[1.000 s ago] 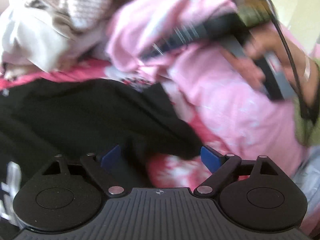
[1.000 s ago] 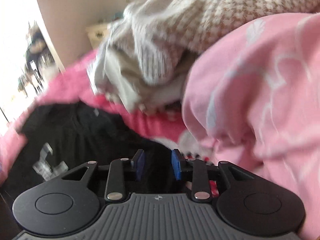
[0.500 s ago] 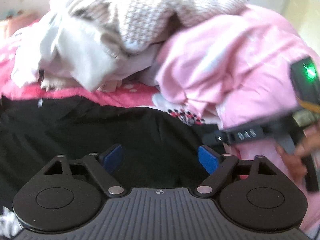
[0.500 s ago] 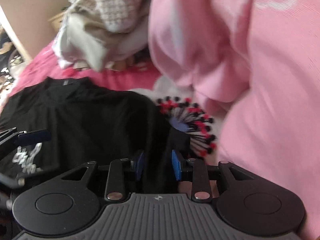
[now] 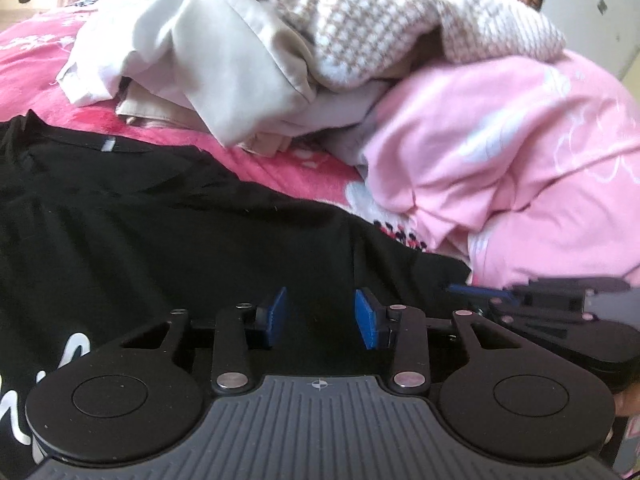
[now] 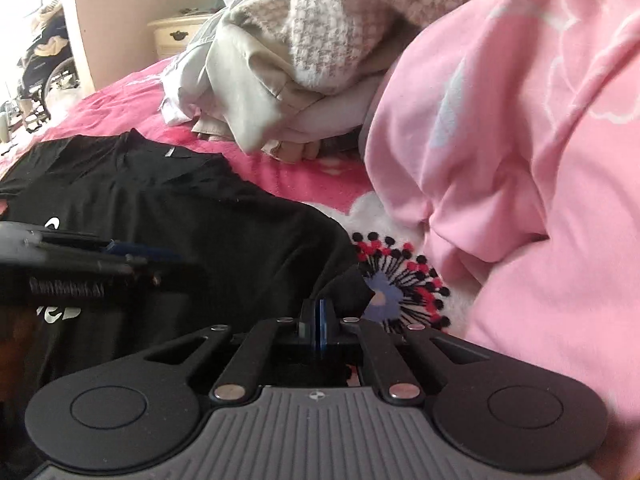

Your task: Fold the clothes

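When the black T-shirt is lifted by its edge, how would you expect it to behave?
The black T-shirt lies flat with soft wrinkles, so it will likely drape limply. It looks thin, probably light. The right gripper pinches just one edge, so the rest may drag along the pink blanket.

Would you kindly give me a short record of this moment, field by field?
surface: pink bedspread
garment being worked: black T-shirt, spread flat
left gripper: jaws have just been closing over the shirt, pads apart
right gripper: jaws have just closed, shut on the shirt's edge
unfolded pile: knitted sweater, beige clothes, pink garment
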Demonstrator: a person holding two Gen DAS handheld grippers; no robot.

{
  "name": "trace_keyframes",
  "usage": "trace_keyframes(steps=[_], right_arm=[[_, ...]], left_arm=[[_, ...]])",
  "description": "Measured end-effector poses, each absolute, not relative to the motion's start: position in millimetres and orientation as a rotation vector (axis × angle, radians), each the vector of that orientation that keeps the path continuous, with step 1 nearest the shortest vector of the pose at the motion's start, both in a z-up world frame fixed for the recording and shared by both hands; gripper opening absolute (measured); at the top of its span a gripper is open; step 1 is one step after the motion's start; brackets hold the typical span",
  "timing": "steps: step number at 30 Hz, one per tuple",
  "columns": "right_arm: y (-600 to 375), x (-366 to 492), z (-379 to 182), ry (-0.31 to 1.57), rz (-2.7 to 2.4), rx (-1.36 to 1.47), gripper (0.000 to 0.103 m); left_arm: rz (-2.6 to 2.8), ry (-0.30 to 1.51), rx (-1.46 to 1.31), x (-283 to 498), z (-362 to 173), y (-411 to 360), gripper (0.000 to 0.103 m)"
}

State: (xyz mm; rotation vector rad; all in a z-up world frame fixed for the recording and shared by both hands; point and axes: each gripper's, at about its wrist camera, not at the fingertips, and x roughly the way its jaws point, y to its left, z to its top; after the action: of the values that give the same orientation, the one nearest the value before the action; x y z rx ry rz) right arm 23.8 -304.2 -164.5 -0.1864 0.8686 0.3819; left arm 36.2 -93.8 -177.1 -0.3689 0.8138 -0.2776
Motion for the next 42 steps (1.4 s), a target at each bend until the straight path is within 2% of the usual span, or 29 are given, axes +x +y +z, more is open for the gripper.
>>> trace_keyframes(steps=[4, 7, 8, 13, 15, 17, 21, 28, 34, 35, 36, 37, 42], right_arm=[[-304.8, 22.4, -162.7, 0.85, 0.445, -0.167, 0.002], [-288.9, 12.5, -168.3, 0.811, 0.486, -0.27, 0.002], [-283.1, 9.1, -171.7, 0.795, 0.492, -0.315, 0.002], [-258.7, -9.5, -189.1, 0.715, 0.51, -0.525, 0.004], [-253.0, -15.6, -193.1, 0.699, 0.529, -0.569, 0.014], [-248.7, -23.1, -195.3, 0.679, 0.556, -0.603, 0.034], [-246.2, -35.1, -187.2, 0.645, 0.627, -0.608, 0.036], [-292.4, 25.4, -151.0, 0.85, 0.538, -0.203, 0.04], [-315.0, 57.6, -179.4, 1.058, 0.434, -0.077, 0.037], [-313.0, 55.6, -182.6, 1.07, 0.444, -0.085, 0.032], [-310.8, 54.8, -184.1, 1.071, 0.453, -0.101, 0.029], [-308.5, 51.3, -184.4, 1.061, 0.466, -0.12, 0.018], [-287.9, 18.3, -176.5, 0.946, 0.557, -0.254, 0.016]], left_arm=[[-0.305, 0.804, -0.4, 38.8, -173.1, -95.5, 0.04], [-0.337, 0.797, -0.429, 44.2, -171.2, -102.4, 0.046], [-0.347, 0.793, -0.44, 46.6, -170.6, -105.3, 0.052], [-0.365, 0.827, -0.45, 67.6, -176.2, -122.3, 0.053], [-0.36, 0.847, -0.451, 75.8, -180.6, -128.6, 0.052], [-0.35, 0.862, -0.454, 80.5, -186.4, -131.1, 0.051], [-0.318, 0.88, -0.429, 82.9, -195.6, -129.7, 0.045], [-0.317, 0.888, -0.419, 80.4, -205.5, -116.3, 0.042], [-0.337, 0.878, -0.408, 80.5, -209.3, -112.8, 0.041], [-0.34, 0.877, -0.403, 80.3, -209.5, -112.8, 0.041], [-0.342, 0.875, -0.398, 80.1, -209.8, -112.7, 0.041], [-0.344, 0.875, -0.401, 80.1, -210.1, -111.8, 0.041], [-0.341, 0.871, -0.491, 76.2, -208.4, -93.9, 0.043]])
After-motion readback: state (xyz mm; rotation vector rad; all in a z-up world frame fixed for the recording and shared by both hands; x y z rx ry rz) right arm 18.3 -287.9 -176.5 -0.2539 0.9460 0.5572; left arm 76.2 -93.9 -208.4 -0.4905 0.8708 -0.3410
